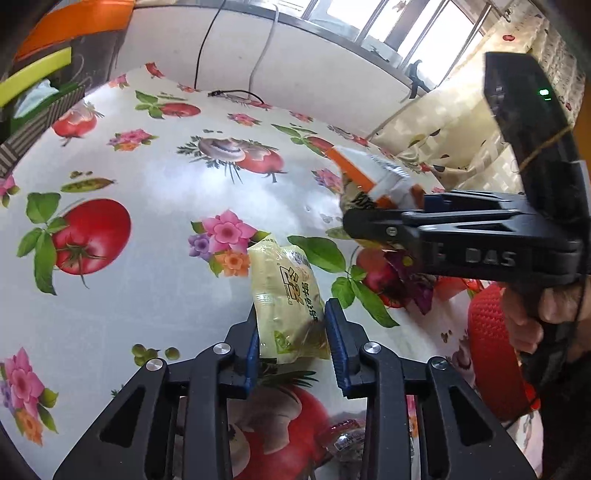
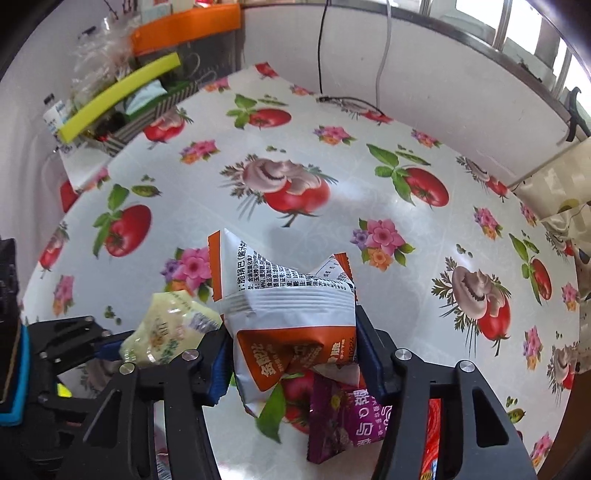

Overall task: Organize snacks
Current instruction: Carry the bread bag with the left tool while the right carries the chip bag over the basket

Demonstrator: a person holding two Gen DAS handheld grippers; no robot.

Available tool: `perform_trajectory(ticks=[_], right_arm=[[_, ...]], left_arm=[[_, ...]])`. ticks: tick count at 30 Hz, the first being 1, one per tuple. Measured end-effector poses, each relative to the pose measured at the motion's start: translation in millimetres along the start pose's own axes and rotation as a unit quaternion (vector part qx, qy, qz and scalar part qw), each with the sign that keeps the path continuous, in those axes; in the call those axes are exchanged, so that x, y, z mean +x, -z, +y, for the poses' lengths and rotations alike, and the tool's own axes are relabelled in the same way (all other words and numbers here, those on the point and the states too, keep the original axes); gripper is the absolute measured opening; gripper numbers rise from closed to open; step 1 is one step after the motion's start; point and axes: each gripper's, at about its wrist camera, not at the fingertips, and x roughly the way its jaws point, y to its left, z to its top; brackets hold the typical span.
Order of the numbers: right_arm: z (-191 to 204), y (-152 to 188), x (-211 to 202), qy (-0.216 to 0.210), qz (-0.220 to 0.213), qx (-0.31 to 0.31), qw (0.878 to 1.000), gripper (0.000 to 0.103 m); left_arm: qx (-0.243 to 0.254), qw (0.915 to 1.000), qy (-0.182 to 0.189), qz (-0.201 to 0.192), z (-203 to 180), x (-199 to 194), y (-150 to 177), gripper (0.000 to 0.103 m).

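My left gripper point(image 1: 291, 332) is shut on a pale yellow snack packet point(image 1: 286, 295) and holds it above the flowered tablecloth point(image 1: 147, 229). My right gripper point(image 2: 291, 350) is shut on an orange and white snack bag point(image 2: 291, 310), lifted off the table. In the left wrist view the right gripper point(image 1: 373, 225) comes in from the right with the orange and white bag point(image 1: 369, 173). In the right wrist view the left gripper point(image 2: 107, 347) sits at lower left with the yellow packet point(image 2: 170, 328). A purple snack bag point(image 2: 340, 417) lies under the right gripper.
A striped box point(image 2: 147, 110) with a yellow-green foam strip point(image 2: 118, 92) and an orange tray point(image 2: 184, 26) stand at the table's far left corner. Cables point(image 2: 347, 101) lie near the back wall. A red packet point(image 2: 432, 435) lies beside the purple bag. A curtain point(image 1: 443, 122) hangs at right.
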Motion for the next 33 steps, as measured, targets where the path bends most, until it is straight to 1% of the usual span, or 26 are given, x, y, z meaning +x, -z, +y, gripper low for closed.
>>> perform_trajectory(ticks=[5, 11, 18, 23, 33], right_arm=[[7.1, 6.7, -20.6, -0.006, -0.020, 0.000, 1.000, 0.054], [7.9, 20.0, -46.7, 0.001, -0.042, 0.006, 0.999, 0.054], [6.5, 46.8, -77.3, 0.007, -0.063, 0.023, 0.998, 0.054], [3.9, 70.7, -101.8, 0.011, -0.078, 0.042, 0.996, 0.054], [-5.2, 118.8, -143.4, 0.032, -0.100, 0.077, 0.991, 0.054]], left_arm=[[0.010, 0.9997, -0.001, -0.020, -5.9, -10.8, 0.7, 0.026], [0.013, 0.9996, -0.008, -0.024, -9.0, -14.9, 1.0, 0.025], [0.018, 0.9988, 0.001, -0.046, -18.2, -39.1, -0.1, 0.025], [0.030, 0.9980, 0.016, -0.054, -35.1, -54.4, -1.2, 0.025], [0.078, 0.9944, 0.053, -0.048, -89.2, -70.7, 9.9, 0.025]])
